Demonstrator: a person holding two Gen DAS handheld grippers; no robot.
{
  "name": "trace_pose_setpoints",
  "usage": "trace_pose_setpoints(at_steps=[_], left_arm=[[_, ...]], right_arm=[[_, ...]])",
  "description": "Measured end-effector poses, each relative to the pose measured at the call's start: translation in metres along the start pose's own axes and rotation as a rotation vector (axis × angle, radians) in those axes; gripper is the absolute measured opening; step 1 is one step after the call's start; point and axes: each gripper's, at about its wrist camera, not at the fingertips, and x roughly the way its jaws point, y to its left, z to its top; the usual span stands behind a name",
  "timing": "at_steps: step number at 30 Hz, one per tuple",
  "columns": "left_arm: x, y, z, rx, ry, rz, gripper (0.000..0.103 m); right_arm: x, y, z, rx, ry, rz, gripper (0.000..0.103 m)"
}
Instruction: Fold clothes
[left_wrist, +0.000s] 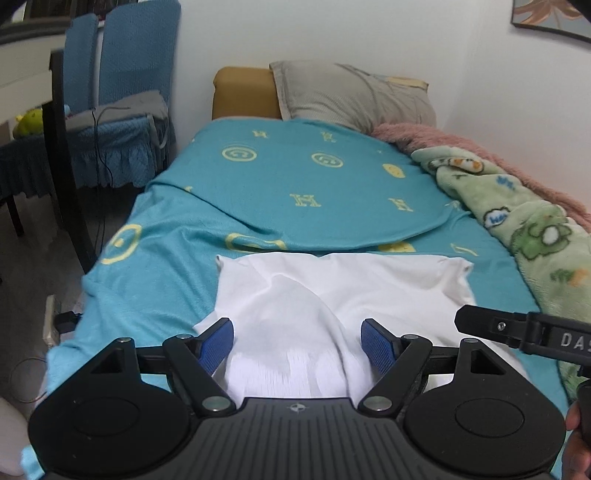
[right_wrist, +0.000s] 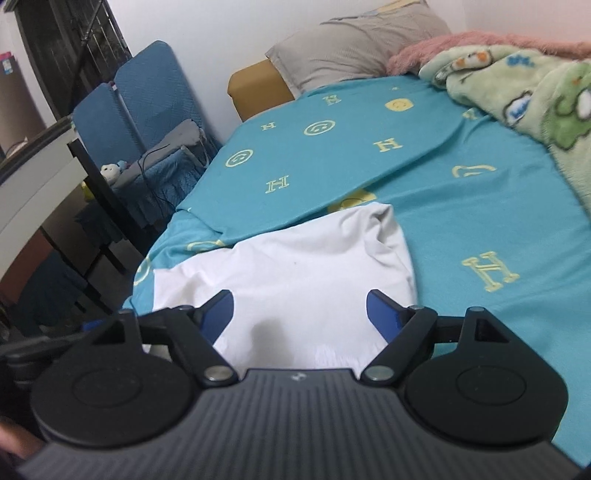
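Lying rumpled on the teal blanket (left_wrist: 295, 177) near the bed's foot, the white T-shirt (left_wrist: 332, 284) is resting free of both tools. The left gripper (left_wrist: 297, 338) and right gripper (right_wrist: 300, 310) are hovering just above it, jaws spread, gripping nothing. A grey pillow (left_wrist: 351, 96) and green fleece blanket (left_wrist: 535, 229) are sitting well beyond.

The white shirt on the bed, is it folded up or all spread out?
Partly folded: the white shirt lies doubled and rumpled on the teal sheet, a rounded fold showing.
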Motion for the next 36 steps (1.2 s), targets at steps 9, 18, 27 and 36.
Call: trace_pose_setpoints(at_steps=[9,18,27,36], left_arm=[[-0.003,-0.012,-0.013,0.052,0.063,0.073,0.081],[-0.094,-0.063,0.010,0.095,0.071,0.119,0.096],[-0.235,-0.119,0.047,0.100,0.008,0.066,0.103],[-0.291,-0.147,0.057,0.044,0.013,-0.033,0.103]], right_arm=[[0.010,-0.004,-0.022,-0.030,0.093,-0.065,0.080],[0.011,-0.003,-0.021,-0.042,0.076,-0.068,0.080],[0.020,-0.008,-0.015,-0.004,0.075,-0.075,0.080],[0.021,-0.007,-0.014,-0.006,0.076,-0.083,0.080]])
